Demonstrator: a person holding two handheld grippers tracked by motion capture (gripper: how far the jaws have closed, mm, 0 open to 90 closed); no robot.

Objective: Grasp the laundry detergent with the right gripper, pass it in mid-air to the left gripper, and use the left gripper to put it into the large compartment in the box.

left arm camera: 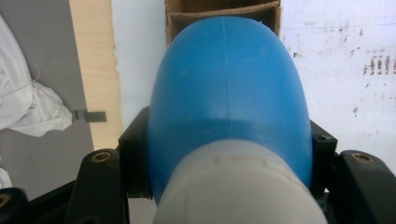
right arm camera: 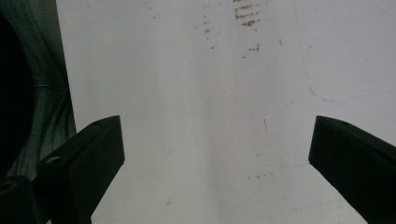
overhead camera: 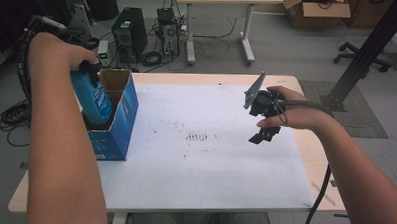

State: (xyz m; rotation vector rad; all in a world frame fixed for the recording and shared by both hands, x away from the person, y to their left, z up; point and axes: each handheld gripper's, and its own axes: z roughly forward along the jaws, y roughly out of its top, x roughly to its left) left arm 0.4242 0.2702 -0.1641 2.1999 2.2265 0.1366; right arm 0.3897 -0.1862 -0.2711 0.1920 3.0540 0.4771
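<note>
My left gripper (overhead camera: 90, 74) is shut on a blue plastic bottle (overhead camera: 96, 101) near its white neck. The bottle hangs base down, its lower part inside an open blue cardboard box (overhead camera: 120, 122) at the table's left edge. In the left gripper view the bottle (left arm camera: 229, 93) bulges between the black jaws of the left gripper (left arm camera: 229, 156), above the box's brown flaps (left arm camera: 219, 9). My right gripper (overhead camera: 265, 128) hovers over the right part of the table. Its jaws stand wide open with nothing between them in the right gripper view (right arm camera: 217, 154).
A white sheet (overhead camera: 204, 162) with dark stains (overhead camera: 196, 137) covers the wooden table. Beyond the table stand computer towers (overhead camera: 130, 32), cables, a second table (overhead camera: 220, 0), a cardboard box (overhead camera: 315, 11) and an office chair base (overhead camera: 361, 55). A black post (overhead camera: 369, 48) rises at the right.
</note>
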